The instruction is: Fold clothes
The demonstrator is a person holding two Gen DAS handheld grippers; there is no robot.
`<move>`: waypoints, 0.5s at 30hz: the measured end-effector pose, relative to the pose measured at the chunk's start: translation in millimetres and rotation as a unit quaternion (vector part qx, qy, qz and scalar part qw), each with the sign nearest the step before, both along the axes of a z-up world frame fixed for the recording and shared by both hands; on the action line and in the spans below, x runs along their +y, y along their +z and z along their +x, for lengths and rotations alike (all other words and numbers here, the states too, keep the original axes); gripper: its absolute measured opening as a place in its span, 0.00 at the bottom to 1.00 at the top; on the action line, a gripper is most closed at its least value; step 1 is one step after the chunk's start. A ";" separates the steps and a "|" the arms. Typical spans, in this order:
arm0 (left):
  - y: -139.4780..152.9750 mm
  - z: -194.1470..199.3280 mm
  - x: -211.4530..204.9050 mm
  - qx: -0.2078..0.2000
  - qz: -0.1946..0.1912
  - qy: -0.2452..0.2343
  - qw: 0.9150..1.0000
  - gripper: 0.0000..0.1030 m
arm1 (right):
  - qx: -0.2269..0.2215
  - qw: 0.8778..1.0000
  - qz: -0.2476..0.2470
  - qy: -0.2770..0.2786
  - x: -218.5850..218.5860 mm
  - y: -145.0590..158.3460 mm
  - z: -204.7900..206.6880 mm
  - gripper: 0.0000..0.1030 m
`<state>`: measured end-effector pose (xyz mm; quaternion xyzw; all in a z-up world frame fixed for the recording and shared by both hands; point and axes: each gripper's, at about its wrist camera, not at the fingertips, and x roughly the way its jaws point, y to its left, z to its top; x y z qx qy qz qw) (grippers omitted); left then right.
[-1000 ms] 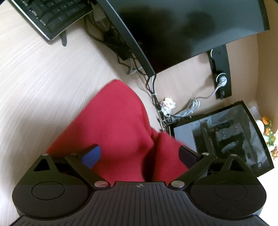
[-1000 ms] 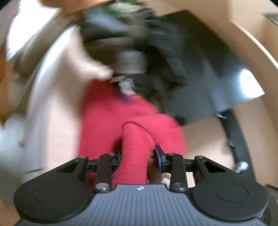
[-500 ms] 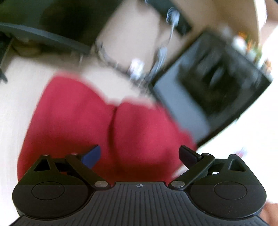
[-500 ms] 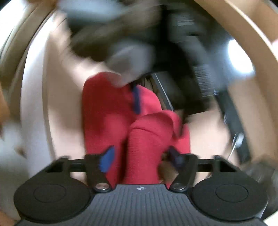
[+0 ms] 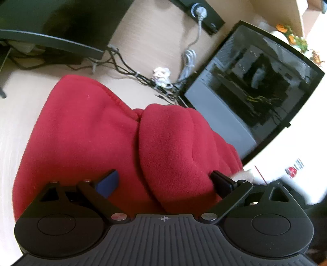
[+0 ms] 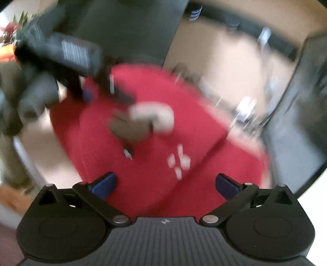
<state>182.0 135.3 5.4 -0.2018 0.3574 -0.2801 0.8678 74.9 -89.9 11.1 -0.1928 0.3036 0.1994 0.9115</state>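
Observation:
A red fleece garment (image 5: 114,139) lies bunched on the light wooden desk (image 5: 16,106), with a folded-over flap on its right side. My left gripper (image 5: 165,182) is open, its fingers spread over the near edge of the fleece, holding nothing. In the blurred right wrist view the same red garment (image 6: 155,147) shows a white and grey patch and small white marks. My right gripper (image 6: 165,184) is open just above its near edge. The left gripper (image 6: 87,90) shows at the garment's far left.
A dark monitor (image 5: 51,22) stands at the back left with tangled cables (image 5: 130,73) behind the fleece. A glass-sided PC case (image 5: 255,90) stands at the right. A power strip (image 5: 204,14) lies at the back. A small white figure (image 5: 161,75) sits among the cables.
My right gripper has opened and let go of the red fleece fold, then swung to a new angle. My left gripper stayed open and turned right over the garment.

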 end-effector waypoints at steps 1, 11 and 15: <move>0.1 -0.7 -1.0 0.000 0.002 0.007 1.000 0.96 | 0.004 0.999 0.036 -0.002 -8.0 -4.5 2.5 1.00; 16.4 -6.0 -2.3 -0.008 -0.014 0.039 0.999 0.97 | 0.082 0.987 0.123 0.066 -49.7 38.1 21.2 1.00; 34.1 20.5 23.2 -0.031 -0.056 0.084 0.994 0.98 | 0.053 0.979 0.191 0.050 -70.1 62.9 35.5 1.00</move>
